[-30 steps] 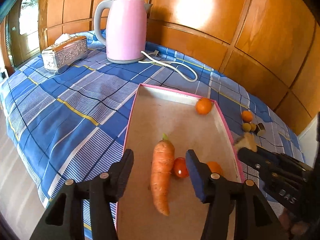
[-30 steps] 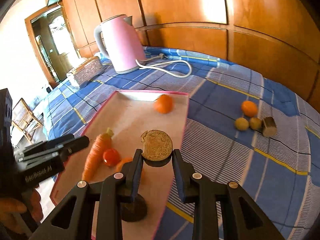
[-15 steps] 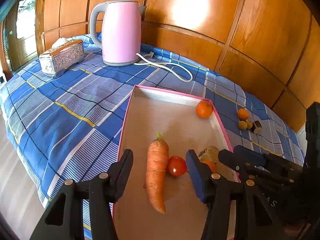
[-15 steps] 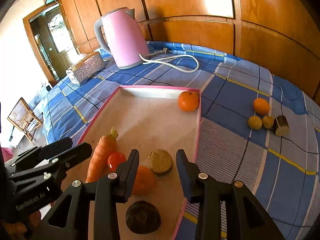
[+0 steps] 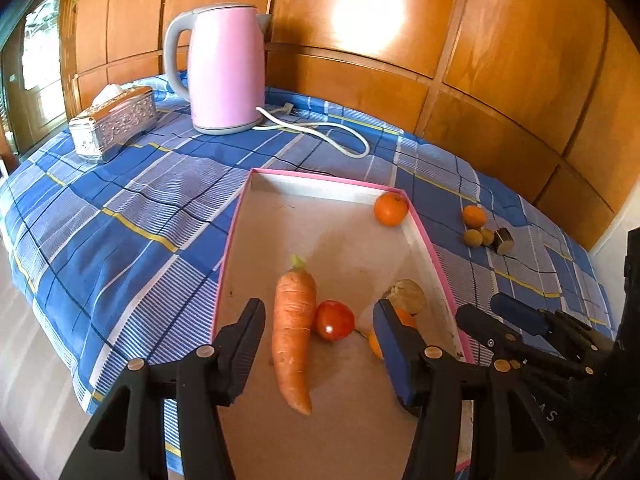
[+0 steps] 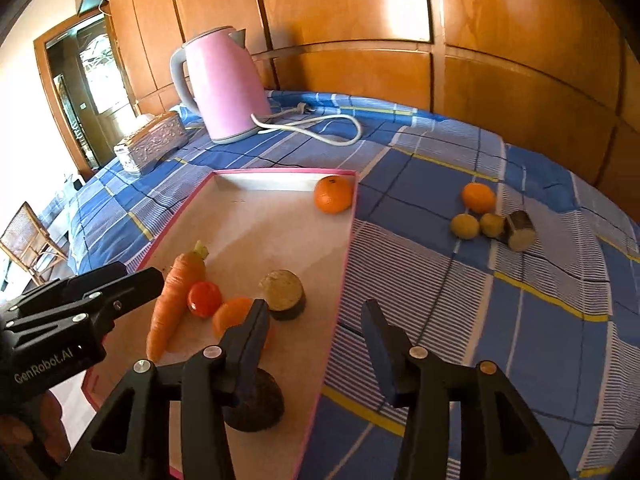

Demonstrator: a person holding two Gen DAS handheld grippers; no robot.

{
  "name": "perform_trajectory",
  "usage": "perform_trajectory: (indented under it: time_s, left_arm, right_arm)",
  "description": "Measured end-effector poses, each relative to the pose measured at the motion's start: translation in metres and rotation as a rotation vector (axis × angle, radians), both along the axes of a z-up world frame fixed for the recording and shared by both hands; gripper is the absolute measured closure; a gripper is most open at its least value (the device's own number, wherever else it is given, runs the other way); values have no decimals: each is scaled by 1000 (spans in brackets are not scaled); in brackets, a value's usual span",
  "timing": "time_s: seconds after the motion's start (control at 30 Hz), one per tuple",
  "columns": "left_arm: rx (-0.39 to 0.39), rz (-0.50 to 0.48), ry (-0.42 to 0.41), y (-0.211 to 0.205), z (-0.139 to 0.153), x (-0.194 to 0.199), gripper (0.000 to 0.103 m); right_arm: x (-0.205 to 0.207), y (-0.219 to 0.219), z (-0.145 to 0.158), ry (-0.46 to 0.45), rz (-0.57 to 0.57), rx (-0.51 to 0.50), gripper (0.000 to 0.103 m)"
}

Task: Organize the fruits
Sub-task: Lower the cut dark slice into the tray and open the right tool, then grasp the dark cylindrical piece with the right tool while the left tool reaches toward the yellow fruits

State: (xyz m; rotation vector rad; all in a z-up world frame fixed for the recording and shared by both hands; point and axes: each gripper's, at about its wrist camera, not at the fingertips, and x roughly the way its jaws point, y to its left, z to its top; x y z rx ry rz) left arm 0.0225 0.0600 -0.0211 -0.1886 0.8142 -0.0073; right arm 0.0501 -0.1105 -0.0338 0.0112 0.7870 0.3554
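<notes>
The round brown cut-faced piece (image 6: 283, 293) that sat clamped in the right gripper (image 6: 316, 340) 1 second ago now rests inside the shallow pink-rimmed tray (image 6: 340, 280). That gripper's fingers are spread and empty, pulled back over the tray's right rim. So this drop looks finished, and the next pick probably lies outside the tray.

The left gripper (image 5: 320, 340) hovers with fingers released, straddling the long orange carrot (image 5: 294, 328) and the small red tomato (image 5: 334, 319) without touching either. 1 orange tangerine (image 6: 333, 194) lies in the tray's far right corner; a dark lumpy item (image 6: 256, 404) near the right gripper is too hidden to name.

On the blue checked cloth surface (image 6: 500, 320), well apart from the tray, wait 1 more tangerine (image 6: 478, 197), 2 small yellow-green fruits (image 6: 465, 225) and a short cut stump (image 6: 519, 230). A pink electric kettle (image 5: 224, 68) and a silver embossed tissue box (image 5: 114, 122) stand before wood-panelled walls.
</notes>
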Motion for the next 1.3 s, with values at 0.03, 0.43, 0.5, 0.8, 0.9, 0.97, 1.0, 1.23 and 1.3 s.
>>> perform_trajectory:
  time_s: [0.03,0.43,0.5,0.8,0.9,0.97,1.0,1.23,1.3]
  left_arm:
    - [0,-6,1,-2,0,0,46]
    - [9,-45,7,-17,1,4,46]
    - [10,-61,12,-20,1,6,46]
    - [32,-163,8,-49,3,17,46]
    - [37,-189,-4,-57,8,23,46]
    - [35,-198,-8,-62,10,29,46]
    - [35,-202,-7,-64,11,32,46]
    - [38,-258,17,-91,11,57,46]
    - [34,-273,29,-99,9,65,46]
  right_arm:
    - [-1,-3,0,-1,-11,1,55]
    - [1,-47,-13,36,-148,38,55]
    - [1,-53,-16,43,-167,39,55]
    - [3,-81,-25,57,-239,39,55]
    - [4,-87,-27,61,-256,38,55]
    - [6,-91,-29,65,-265,39,55]
    - [6,-93,-30,68,-269,39,55]
    - [13,-104,-35,78,-290,37,55]
    - [17,-110,-34,77,-300,32,55]
